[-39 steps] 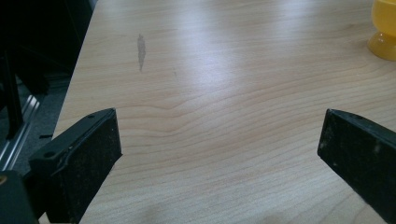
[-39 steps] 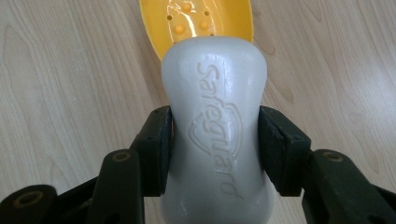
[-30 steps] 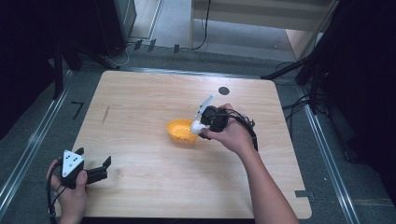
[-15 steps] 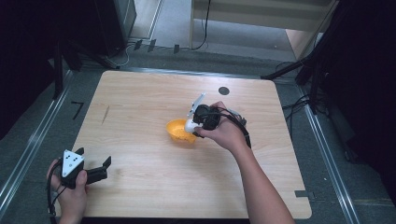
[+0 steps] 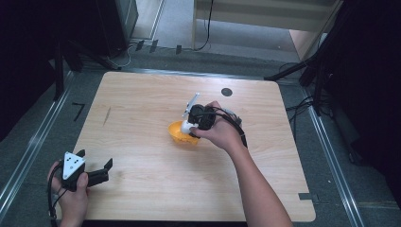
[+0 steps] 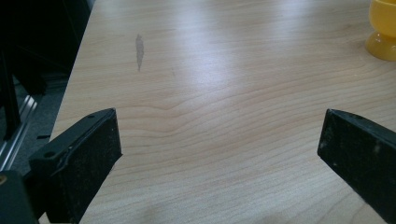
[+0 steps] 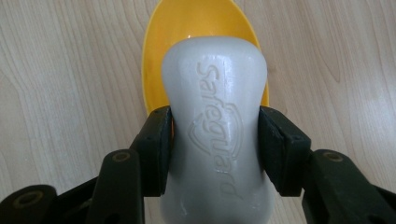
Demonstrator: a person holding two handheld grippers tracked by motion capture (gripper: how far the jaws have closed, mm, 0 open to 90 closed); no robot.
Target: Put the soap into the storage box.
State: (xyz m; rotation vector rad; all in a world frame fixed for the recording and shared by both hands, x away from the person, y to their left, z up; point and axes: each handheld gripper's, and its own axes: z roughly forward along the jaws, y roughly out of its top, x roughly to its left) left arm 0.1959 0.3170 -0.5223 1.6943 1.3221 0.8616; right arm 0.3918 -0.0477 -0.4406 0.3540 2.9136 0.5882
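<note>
The soap bar (image 7: 215, 130) hangs above the bowl (image 5: 178, 133) (mid-table (image 5: 142, 104)).

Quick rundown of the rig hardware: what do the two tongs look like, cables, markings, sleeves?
Left tongs: black body, two flat black jaws, a grey three-cornered plate with dark dots on top, a black cable trailing down. Right tongs: the same black jaws with screw holes at the joints, a white part up top, a black cable behind. Forearms bare, no sleeves or gloves visible.

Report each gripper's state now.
Left gripper: open, holding nothing.
Right gripper: shut on the white soap bar, over the yellow bowl.
</note>
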